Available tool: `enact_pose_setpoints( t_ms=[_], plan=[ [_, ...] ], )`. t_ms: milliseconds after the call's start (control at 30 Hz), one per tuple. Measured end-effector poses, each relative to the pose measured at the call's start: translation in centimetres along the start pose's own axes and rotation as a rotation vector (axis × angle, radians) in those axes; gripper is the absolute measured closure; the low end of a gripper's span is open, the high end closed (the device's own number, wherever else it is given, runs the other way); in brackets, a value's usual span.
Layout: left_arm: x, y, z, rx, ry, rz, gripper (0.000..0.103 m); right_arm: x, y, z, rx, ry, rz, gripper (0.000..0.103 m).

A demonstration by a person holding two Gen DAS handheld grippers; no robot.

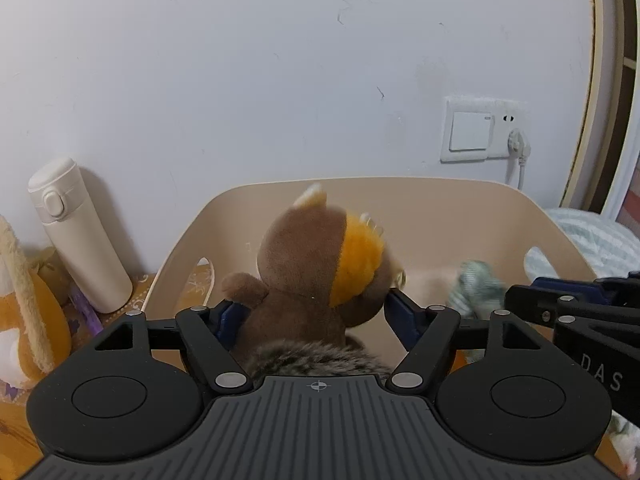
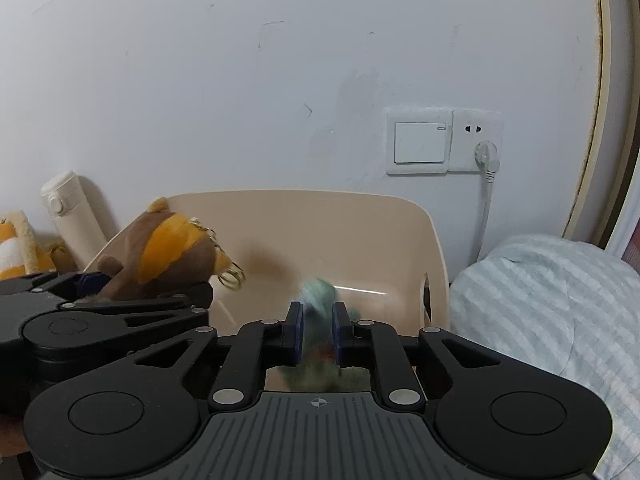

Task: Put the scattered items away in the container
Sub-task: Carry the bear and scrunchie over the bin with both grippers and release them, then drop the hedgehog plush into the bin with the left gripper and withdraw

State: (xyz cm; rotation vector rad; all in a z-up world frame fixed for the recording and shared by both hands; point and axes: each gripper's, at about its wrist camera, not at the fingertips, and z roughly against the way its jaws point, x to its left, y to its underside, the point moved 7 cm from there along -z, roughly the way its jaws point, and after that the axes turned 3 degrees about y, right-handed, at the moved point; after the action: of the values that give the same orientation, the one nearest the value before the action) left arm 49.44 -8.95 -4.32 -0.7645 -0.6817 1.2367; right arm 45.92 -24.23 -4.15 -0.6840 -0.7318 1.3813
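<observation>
Both tools grip soft toys over the beige container.

Left tool (image 1: 316, 312), spread wide, clamps a brown plush (image 1: 312, 272); right tool (image 2: 318, 332), nearly closed, pinches a blurred green toy (image 2: 318, 292) above the container (image 2: 360, 232). White wall (image 2: 240, 80) behind, bed (image 2: 552, 300) to the right.

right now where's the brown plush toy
Clamped in the left gripper, the brown plush toy hangs over the beige container.
</observation>
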Motion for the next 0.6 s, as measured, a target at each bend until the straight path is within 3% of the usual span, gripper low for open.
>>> enact_pose_setpoints(
  t_ms=[67, 133, 600],
  plan=[
    [0.2, -0.1, 0.3, -0.01, 0.001, 0.005, 0.023, 0.1, -0.1, 0.5, -0.019, 0.025, 0.026, 0.071],
    [0.5, -0.3, 0.7, -0.019, 0.008, 0.019, 0.021, 0.1, -0.3, 1.3, -0.04, 0.036, 0.037, 0.065],
    [1.9, -0.4, 3.7, -0.049, 0.008, 0.058, 0.019, -2.2, -0.7, 5.7, -0.104, 0.069, -0.015, 0.05]
  ],
)
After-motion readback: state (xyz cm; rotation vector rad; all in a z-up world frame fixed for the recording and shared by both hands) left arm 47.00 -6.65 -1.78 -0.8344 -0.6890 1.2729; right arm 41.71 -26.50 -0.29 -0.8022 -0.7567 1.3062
